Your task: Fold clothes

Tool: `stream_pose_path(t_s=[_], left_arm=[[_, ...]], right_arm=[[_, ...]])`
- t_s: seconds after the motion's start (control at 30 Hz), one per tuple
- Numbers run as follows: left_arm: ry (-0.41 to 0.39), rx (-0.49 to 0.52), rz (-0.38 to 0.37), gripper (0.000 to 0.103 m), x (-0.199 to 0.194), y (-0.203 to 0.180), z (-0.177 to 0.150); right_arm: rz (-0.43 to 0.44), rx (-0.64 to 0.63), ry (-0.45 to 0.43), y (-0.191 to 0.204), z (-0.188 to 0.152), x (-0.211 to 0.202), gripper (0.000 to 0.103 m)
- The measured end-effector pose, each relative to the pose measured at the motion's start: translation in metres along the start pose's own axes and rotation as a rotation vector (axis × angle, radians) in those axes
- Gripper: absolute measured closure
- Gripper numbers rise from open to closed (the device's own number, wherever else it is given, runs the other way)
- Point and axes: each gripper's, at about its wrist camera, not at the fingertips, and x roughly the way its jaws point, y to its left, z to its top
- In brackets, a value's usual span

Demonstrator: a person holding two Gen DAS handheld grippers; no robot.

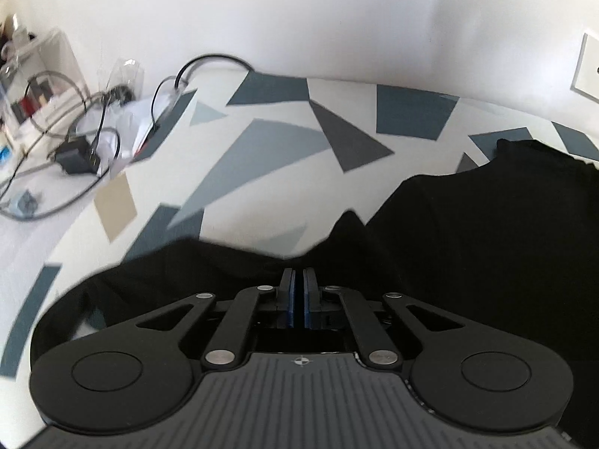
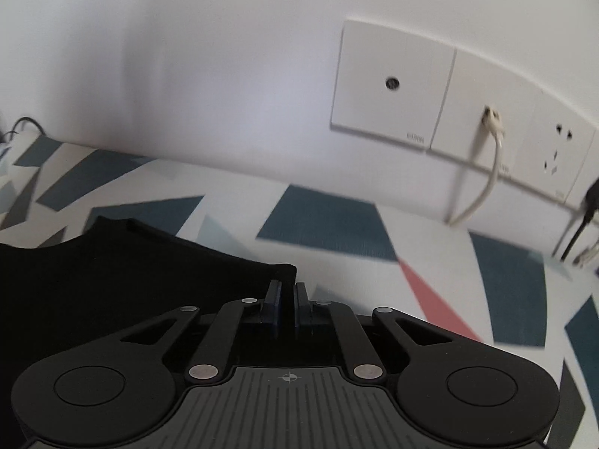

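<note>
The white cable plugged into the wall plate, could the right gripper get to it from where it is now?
Probably yes. Between the right gripper and the white cable lies only bare patterned tablecloth; the black garment sits off to its left, not in the way.

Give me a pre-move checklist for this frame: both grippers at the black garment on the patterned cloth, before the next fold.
1. Left gripper closed over the black garment: jaws nearly together, ok; cloth between them: cannot tell.
2. Right gripper holding the garment corner: cannot tell, a narrow gap shows.
3. Garment flat: not ok, left edge rumpled.
4. Cables apart from garment: ok.
5. Patterned cloth bare ahead of the right gripper: ok.
</note>
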Motion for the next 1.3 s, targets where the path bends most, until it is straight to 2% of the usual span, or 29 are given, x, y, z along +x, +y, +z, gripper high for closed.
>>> stream_pose_path(t_s=[0.27,0.53,0.57,0.6,0.63,0.67,0.7,0.73,0.77,0.8,0.87,1.0,1.07,1.23,1.3], left_arm=[[-0.044,0.043,0.064,0.099,0.025,-0.010,0.024],[-0.063,0.099,0.141,0.099,0.046,-0.026,0.047],[-0.051,0.103,0.143,0.094,0.046,-0.026,0.050],[-0.036,0.107,0.142,0.090,0.044,-0.027,0.053],[-0.022,0.098,0.119,0.076,0.040,-0.026,0.056],[-0.020,0.100,0.091,0.056,0.031,-0.027,0.054],[-0.022,0.106,0.063,0.044,0.022,-0.029,0.050],[-0.024,0.113,0.036,0.021,0.012,-0.031,0.046],[-0.026,0.119,0.008,0.007,0.003,-0.033,0.042],[-0.028,0.126,-0.020,0.005,-0.007,-0.035,0.038],[-0.032,0.138,-0.075,0.003,-0.026,-0.038,0.030],[-0.035,0.164,-0.176,0.002,-0.057,-0.046,0.010],[-0.021,0.188,-0.200,0.002,-0.059,-0.049,-0.007],[0.054,0.268,-0.250,0.001,-0.053,-0.060,-0.043],[0.076,0.287,-0.262,0.001,-0.051,-0.062,-0.054]], right_arm=[[-0.022,0.028,-0.030,-0.011,0.024,0.026,0.098],[-0.092,0.082,-0.022,-0.019,0.050,0.059,0.098],[-0.084,0.118,-0.016,-0.025,0.052,0.060,0.095],[-0.074,0.160,-0.008,-0.031,0.054,0.060,0.086],[-0.064,0.207,0.016,-0.037,0.058,0.056,0.073],[-0.050,0.255,0.015,-0.044,0.061,0.046,0.050],[-0.025,0.296,-0.040,-0.049,0.061,0.026,0.033],[-0.005,0.318,-0.105,-0.057,0.057,0.001,0.026],[0.011,0.330,-0.166,-0.065,0.051,-0.024,0.015],[0.026,0.343,-0.227,-0.074,0.045,-0.049,0.013],[-0.009,0.389,-0.258,-0.095,0.025,-0.092,0.013],[-0.182,0.520,-0.175,-0.140,-0.039,-0.163,0.016],[-0.282,0.597,-0.109,-0.163,-0.087,-0.200,0.016],[-0.397,0.703,0.002,-0.154,-0.180,-0.245,0.016],[-0.395,0.731,0.011,-0.135,-0.191,-0.242,0.016]])
